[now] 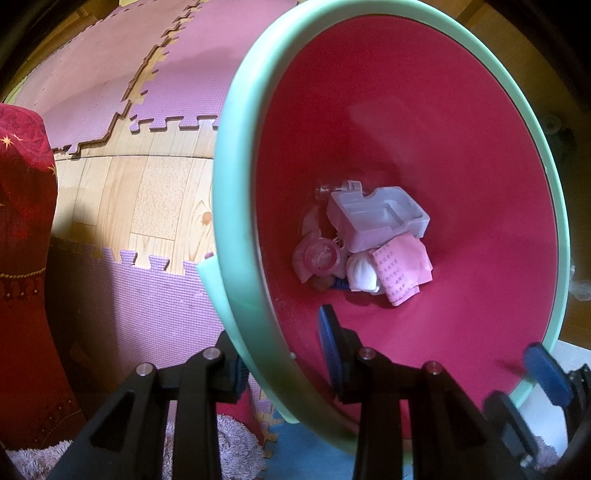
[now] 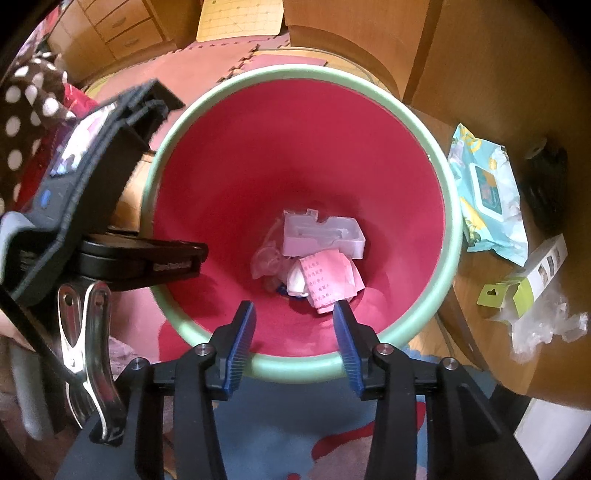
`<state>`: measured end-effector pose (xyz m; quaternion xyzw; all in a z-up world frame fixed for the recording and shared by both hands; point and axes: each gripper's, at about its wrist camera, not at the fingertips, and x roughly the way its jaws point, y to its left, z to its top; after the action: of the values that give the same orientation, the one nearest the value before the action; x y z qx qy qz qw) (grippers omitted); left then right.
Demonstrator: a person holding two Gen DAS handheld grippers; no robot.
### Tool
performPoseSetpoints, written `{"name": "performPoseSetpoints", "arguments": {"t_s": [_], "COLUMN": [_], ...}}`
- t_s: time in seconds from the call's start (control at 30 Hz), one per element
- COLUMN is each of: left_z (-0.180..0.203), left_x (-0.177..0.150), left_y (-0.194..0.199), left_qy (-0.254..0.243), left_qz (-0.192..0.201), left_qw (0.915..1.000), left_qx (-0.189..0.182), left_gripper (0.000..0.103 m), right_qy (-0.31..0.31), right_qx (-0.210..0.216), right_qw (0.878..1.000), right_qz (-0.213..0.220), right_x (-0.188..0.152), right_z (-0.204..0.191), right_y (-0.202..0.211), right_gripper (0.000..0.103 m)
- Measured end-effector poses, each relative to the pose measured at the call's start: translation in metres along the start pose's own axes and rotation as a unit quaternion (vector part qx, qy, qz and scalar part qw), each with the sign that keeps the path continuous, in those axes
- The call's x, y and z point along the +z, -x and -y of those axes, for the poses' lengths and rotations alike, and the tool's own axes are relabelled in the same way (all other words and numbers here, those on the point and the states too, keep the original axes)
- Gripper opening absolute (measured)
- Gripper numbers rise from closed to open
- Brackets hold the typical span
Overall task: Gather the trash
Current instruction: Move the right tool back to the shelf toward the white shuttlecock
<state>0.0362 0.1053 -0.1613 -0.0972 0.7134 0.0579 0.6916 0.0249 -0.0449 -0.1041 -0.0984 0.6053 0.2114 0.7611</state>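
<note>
L tongs (image 1: 286,363) clamped on bin rim (image 1: 236,206), R tongs (image 2: 294,325) apart; trash (image 2: 317,258) prob. paper.

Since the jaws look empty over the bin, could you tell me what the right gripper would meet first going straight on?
Probably the pink printed paper atop the trash in the red bin; right gripper open, path looks clear, depth uncertain.

This is a room in a home, probably where children play. The floor (image 1: 162,192) has a wood pattern and is partly covered with pink and purple foam puzzle mats (image 1: 110,74). A wooden chest of drawers (image 2: 110,26) stands at the back, and a pack of wet wipes (image 2: 487,195) lies on a wooden table (image 2: 517,92)
</note>
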Motion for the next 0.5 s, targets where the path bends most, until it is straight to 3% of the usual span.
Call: {"name": "performPoseSetpoints", "arguments": {"t_s": [0.5], "left_z": [0.000], "left_x": [0.000], "left_y": [0.000], "left_qy": [0.000], "left_qz": [0.000], "left_qw": [1.0000], "left_qx": [0.000], "left_gripper": [0.035], "right_qy": [-0.040], "right_qx": [0.019], "right_qw": [0.995], "right_qz": [0.093], "right_x": [0.017], "right_z": [0.013], "right_y": [0.080], "right_gripper": [0.045]}}
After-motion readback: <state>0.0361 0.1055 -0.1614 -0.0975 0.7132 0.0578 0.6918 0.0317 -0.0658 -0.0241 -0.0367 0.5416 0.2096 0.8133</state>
